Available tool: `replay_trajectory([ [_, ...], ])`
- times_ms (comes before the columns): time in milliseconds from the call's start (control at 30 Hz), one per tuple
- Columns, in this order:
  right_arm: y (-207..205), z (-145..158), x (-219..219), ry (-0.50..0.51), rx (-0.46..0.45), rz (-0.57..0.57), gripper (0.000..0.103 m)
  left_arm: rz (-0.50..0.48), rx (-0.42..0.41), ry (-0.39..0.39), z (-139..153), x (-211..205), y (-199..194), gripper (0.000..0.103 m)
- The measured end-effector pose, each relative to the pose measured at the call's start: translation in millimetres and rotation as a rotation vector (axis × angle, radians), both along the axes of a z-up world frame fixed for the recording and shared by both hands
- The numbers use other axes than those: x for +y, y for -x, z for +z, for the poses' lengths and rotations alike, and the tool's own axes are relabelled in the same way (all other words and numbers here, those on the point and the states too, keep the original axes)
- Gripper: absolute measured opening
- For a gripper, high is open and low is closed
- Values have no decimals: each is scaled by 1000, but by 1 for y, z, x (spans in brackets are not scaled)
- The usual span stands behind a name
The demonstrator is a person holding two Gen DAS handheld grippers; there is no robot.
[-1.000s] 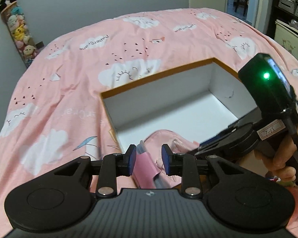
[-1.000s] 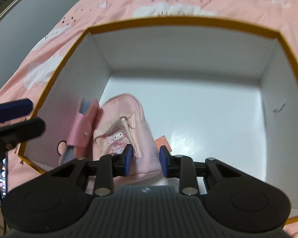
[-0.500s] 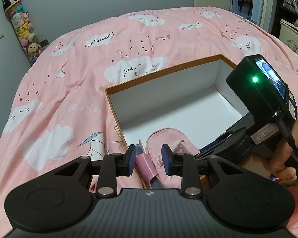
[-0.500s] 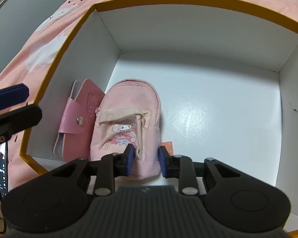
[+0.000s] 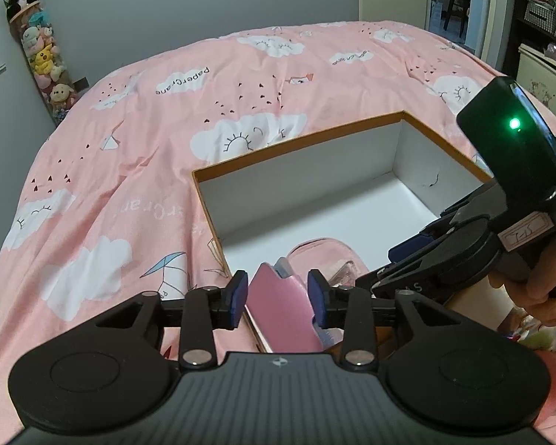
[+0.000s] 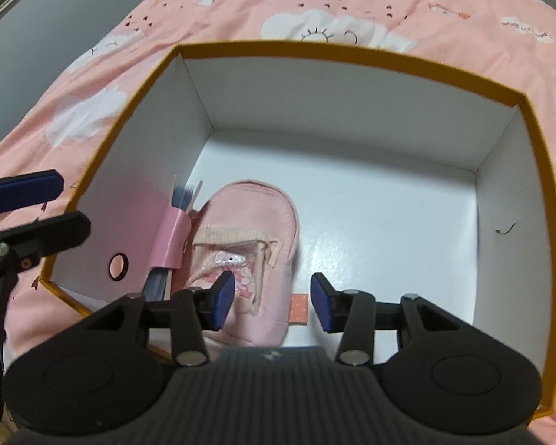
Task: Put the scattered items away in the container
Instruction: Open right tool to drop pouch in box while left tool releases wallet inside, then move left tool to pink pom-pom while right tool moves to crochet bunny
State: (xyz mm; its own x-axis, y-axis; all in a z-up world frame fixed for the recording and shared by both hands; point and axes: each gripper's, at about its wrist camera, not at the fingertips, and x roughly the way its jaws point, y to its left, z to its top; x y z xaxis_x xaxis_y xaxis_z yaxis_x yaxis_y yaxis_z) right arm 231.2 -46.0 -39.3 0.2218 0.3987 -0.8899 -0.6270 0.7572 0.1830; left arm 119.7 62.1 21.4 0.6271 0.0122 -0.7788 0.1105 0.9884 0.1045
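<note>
Dropping both items in the box (image 6: 526,155): pouch (image 6: 255,230) and wallet (image 6: 170,233) sit at its near-left corner. Right gripper (image 6: 272,302) gapes wide above the pouch; left gripper (image 5: 278,298) straddles the wallet, contact unclear. Both look light, soft; we'd pinch edges.

Box (image 6: 352,55), white inside, orange rim: 1, centre frame. Pink mini backpack (image 6: 255,222): 1, lower centre. Pink card wallet (image 6: 172,235): 1, left of backpack. Orange tag (image 6: 298,307): 1. Plush toys (image 5: 42,55), upper left: several, stacked.
</note>
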Motion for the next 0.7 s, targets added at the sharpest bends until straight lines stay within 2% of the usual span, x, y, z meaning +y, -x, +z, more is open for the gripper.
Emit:
replay_trajectory([
  [133,5,16,-16,-37,-51,-13,51,-8,-36,-1,4,-4,6,50],
  [200,10,25,-25,-60,-90,-17,56,-2,-60,8,6,-5,10,52],
  [267,16,36,-32,-89,-145,-24,65,9,-90,25,10,-5,14,57],
  [400,33,56,-54,-185,-271,-38,70,17,-199,62,16,-6,30,60],
  [567,63,74,-90,-311,-441,-81,74,-22,-203,109,25,-12,48,60],
  [700,89,73,-117,-317,-500,-98,77,-91,-163,137,24,-20,65,60],
])
